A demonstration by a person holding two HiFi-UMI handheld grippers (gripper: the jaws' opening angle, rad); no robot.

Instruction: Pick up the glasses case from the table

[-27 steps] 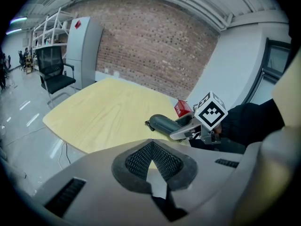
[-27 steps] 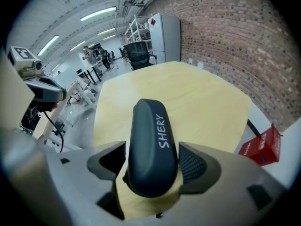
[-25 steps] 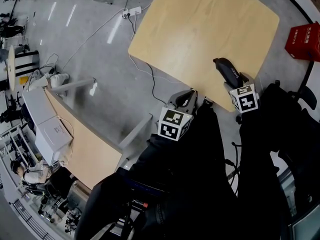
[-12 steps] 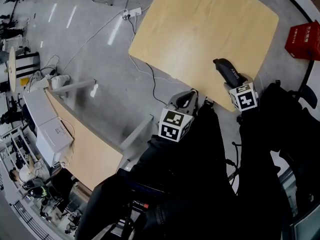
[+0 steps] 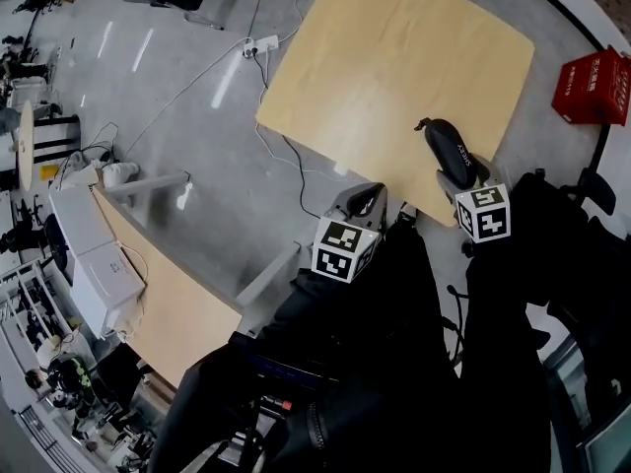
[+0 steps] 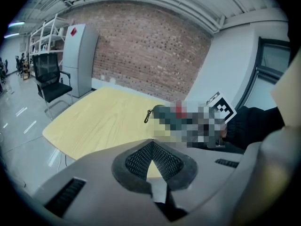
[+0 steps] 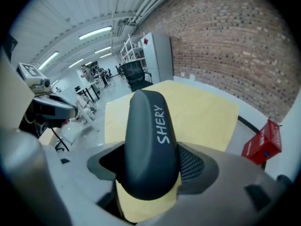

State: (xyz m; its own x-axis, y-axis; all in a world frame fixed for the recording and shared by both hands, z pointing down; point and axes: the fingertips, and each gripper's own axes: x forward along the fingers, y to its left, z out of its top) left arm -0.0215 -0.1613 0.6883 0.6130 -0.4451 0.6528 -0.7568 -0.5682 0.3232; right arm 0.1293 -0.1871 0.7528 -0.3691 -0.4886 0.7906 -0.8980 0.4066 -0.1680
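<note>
The glasses case (image 5: 455,152), a dark, rounded oblong shell with white SHERY lettering along its top and a small clip (image 5: 420,124) at its far end, sits clamped between the jaws of the right gripper (image 7: 151,166) over the near edge of the pale wooden table (image 5: 394,57)

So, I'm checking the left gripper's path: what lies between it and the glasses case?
Only bare tabletop. The left gripper view shows plain wood between the left gripper, jaws shut, and the glasses case, which the right gripper holds.
</note>
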